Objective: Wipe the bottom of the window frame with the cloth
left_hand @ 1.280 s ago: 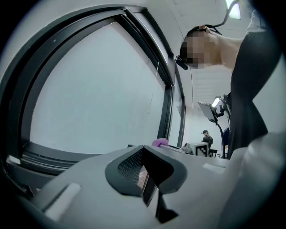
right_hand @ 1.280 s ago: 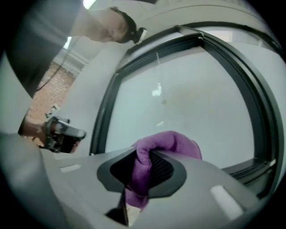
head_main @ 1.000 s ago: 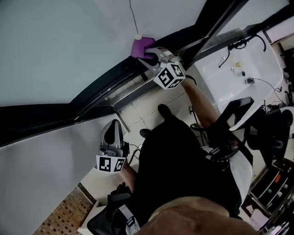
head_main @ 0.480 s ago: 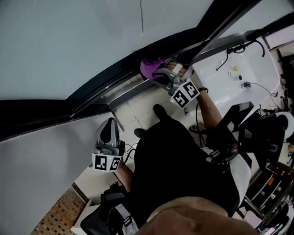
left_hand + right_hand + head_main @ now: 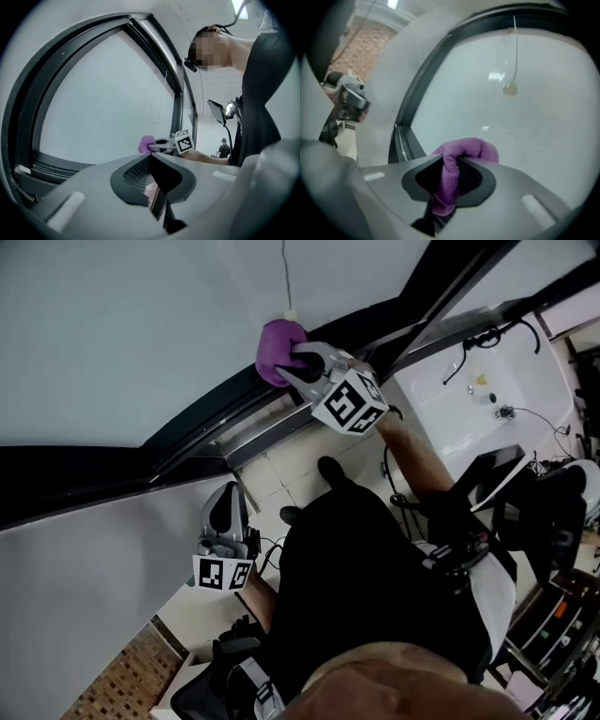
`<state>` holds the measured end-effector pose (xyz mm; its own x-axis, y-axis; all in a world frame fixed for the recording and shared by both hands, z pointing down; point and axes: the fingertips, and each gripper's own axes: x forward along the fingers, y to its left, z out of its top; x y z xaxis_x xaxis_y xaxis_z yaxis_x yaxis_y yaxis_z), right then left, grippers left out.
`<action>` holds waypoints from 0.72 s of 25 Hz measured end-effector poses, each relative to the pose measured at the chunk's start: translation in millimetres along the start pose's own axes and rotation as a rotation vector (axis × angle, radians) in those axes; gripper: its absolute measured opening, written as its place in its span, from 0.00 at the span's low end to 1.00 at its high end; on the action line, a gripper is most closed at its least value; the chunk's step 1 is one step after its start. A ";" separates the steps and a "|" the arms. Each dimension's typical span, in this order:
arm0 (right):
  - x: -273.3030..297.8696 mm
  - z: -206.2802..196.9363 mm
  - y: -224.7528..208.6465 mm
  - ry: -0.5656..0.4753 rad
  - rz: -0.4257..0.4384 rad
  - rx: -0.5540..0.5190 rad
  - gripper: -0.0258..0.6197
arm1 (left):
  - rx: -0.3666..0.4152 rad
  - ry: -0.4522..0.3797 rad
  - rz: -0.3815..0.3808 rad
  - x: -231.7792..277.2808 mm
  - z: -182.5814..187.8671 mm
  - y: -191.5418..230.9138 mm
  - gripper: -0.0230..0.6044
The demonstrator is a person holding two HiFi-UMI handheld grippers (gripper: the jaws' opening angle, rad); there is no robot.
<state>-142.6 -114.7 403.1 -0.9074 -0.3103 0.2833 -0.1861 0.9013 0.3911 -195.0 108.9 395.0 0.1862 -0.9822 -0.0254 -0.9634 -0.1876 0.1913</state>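
Note:
A purple cloth (image 5: 278, 351) presses against the dark window frame (image 5: 202, 418) where the frame meets the glass. My right gripper (image 5: 298, 363) is shut on the cloth, and its marker cube sits just behind. In the right gripper view the cloth (image 5: 461, 149) bulges out over the jaws of the right gripper (image 5: 451, 180), with the frame (image 5: 404, 140) low at the left. My left gripper (image 5: 230, 499) hangs low by the white wall, well clear of the frame, shut with nothing in it. From the left gripper (image 5: 151, 154) I see the cloth (image 5: 146, 143) far ahead.
A blind cord with a bead (image 5: 289, 313) hangs just above the cloth. A white basin top (image 5: 497, 381) with cables stands to the right, and black equipment (image 5: 487, 479) sits beside my legs. Tiled floor (image 5: 281, 465) runs below the frame. Another person (image 5: 224, 147) stands far off.
Half a second ago the right gripper and cloth sat lower and further right on the frame. They have since slid back up-left to the glass edge. The left gripper has barely moved.

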 end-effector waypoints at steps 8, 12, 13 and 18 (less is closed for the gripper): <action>26.9 -28.2 2.9 0.231 0.058 -0.045 0.14 | -0.008 -0.012 0.084 -28.0 3.3 5.7 0.04; -25.1 -30.9 36.0 0.227 0.110 -0.109 0.14 | -0.011 0.008 0.074 -18.8 2.9 9.2 0.04; -38.7 -37.3 48.0 0.244 0.126 -0.123 0.14 | -0.011 0.013 0.065 -15.2 1.7 8.8 0.04; -90.1 -89.6 102.8 0.349 0.310 -0.003 0.14 | -0.009 0.039 0.001 14.4 -1.9 -4.2 0.04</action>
<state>-46.2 -21.1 496.2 -0.7386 -0.1100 0.6652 0.0758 0.9668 0.2440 -187.9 95.5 395.7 0.1928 -0.9811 0.0134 -0.9619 -0.1863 0.1999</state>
